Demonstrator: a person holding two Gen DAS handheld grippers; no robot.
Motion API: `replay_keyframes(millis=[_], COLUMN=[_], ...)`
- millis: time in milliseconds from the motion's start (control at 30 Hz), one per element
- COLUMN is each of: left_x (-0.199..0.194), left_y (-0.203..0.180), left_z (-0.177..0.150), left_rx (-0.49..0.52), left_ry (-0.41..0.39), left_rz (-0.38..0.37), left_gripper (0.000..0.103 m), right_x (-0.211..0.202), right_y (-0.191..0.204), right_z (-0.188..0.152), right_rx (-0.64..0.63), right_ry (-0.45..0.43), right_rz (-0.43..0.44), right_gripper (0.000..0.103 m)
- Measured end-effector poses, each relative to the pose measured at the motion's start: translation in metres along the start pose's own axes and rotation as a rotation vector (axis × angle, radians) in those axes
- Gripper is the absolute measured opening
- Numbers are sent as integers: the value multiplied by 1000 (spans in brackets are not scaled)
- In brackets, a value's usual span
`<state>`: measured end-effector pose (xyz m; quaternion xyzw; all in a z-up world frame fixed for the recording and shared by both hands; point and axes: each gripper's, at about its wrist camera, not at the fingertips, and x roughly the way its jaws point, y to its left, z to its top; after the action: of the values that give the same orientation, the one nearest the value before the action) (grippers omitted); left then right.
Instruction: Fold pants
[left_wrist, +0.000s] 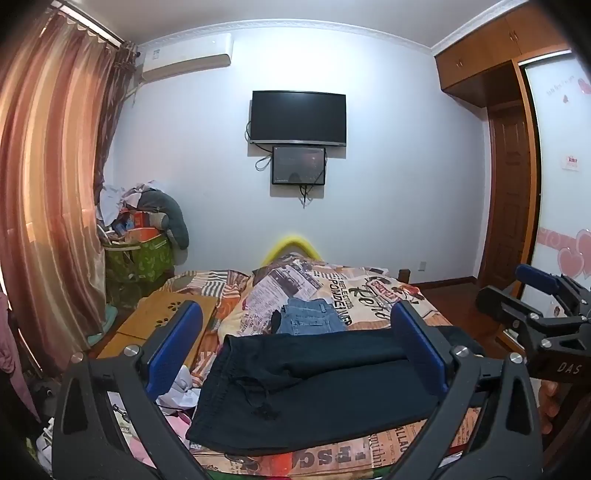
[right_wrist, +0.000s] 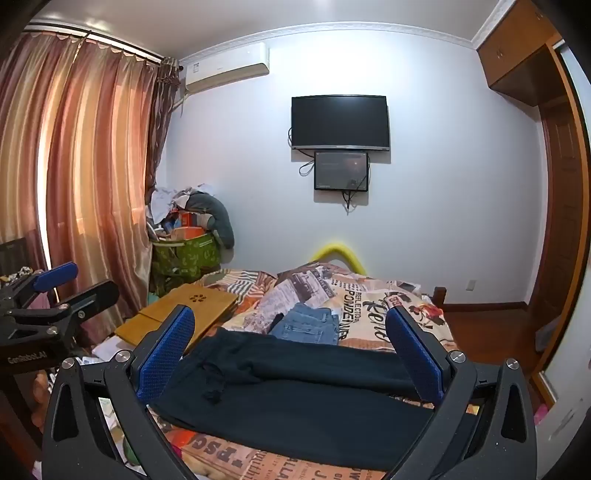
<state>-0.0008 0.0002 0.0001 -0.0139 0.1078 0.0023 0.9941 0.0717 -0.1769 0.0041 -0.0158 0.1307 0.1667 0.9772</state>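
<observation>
Black pants (left_wrist: 314, 384) with a drawstring waist at the left lie flat across the bed, legs running right; they also show in the right wrist view (right_wrist: 295, 398). My left gripper (left_wrist: 295, 332) is open, blue pads spread wide, held above the pants and empty. My right gripper (right_wrist: 291, 332) is open too, above the pants and empty. Each gripper shows in the other's view: the right one (left_wrist: 532, 295) at the right edge, the left one (right_wrist: 55, 284) at the left edge.
Folded blue jeans (left_wrist: 312, 317) lie beyond the pants on the printed bedspread (left_wrist: 369, 291). A wooden lap tray (left_wrist: 159, 321) sits on the bed's left side. Loose clothes lie at the left bed edge (left_wrist: 177, 395). A cluttered green bin (left_wrist: 140, 254) and curtains stand left; wardrobe right.
</observation>
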Motion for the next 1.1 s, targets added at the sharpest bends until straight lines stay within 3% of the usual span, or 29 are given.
replay_keyframes(millis=[367, 1100], left_x=[3, 2], left_y=[1, -3], left_z=[-1, 2], left_rx=[10, 12], left_ry=[30, 6], left_rz=[-6, -12], left_gripper=[103, 103], right_x=[0, -9], right_y=[0, -5], right_z=[-2, 0], right_rx=[-6, -8], right_ry=[-7, -21], right_rz=[-3, -10], right_gripper=[103, 103])
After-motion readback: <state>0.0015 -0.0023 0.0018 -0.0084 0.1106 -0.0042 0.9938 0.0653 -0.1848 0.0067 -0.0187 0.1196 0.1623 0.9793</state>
